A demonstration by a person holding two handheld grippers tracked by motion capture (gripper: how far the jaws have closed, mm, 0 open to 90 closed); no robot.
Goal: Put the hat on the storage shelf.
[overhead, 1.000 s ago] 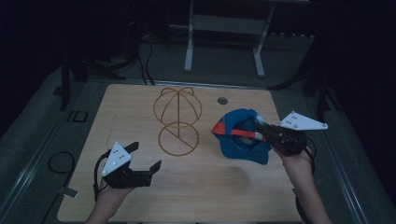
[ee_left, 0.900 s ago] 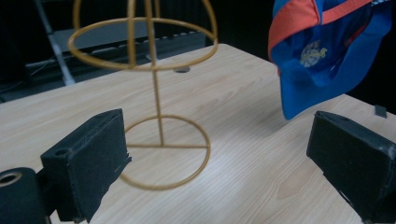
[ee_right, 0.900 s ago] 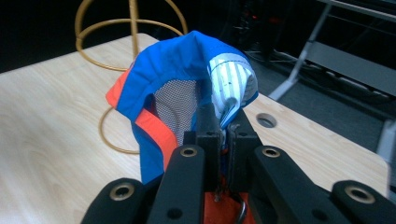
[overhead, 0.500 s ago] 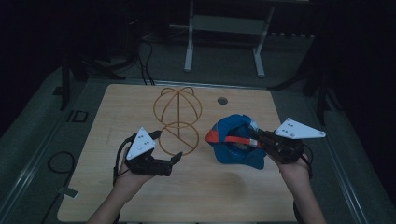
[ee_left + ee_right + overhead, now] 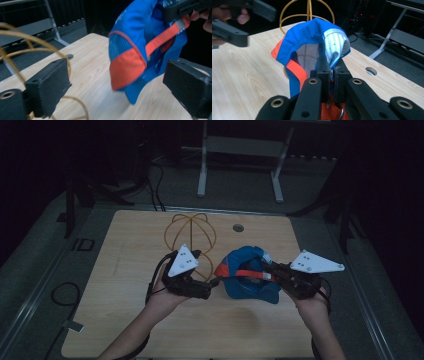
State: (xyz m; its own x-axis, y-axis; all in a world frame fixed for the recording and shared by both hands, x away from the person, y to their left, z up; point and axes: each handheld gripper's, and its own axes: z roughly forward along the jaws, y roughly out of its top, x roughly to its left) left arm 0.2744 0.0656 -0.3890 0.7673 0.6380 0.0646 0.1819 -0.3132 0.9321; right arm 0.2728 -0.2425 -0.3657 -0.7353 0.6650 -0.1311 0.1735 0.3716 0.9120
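Left gripper (image 5: 212, 283) has swung in, jaws spread, beside the cap (image 5: 250, 277) the right gripper (image 5: 272, 272) clamps.

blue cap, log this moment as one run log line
right gripper: shut on blue cap, lifted off table | left gripper: open, near cap's orange brim, not touching | wire stand: bare

Blue cap (image 5: 248, 279) with orange brim and strap, crumpled, lifted above the tabletop, just right of the wire stand (image 5: 192, 238).
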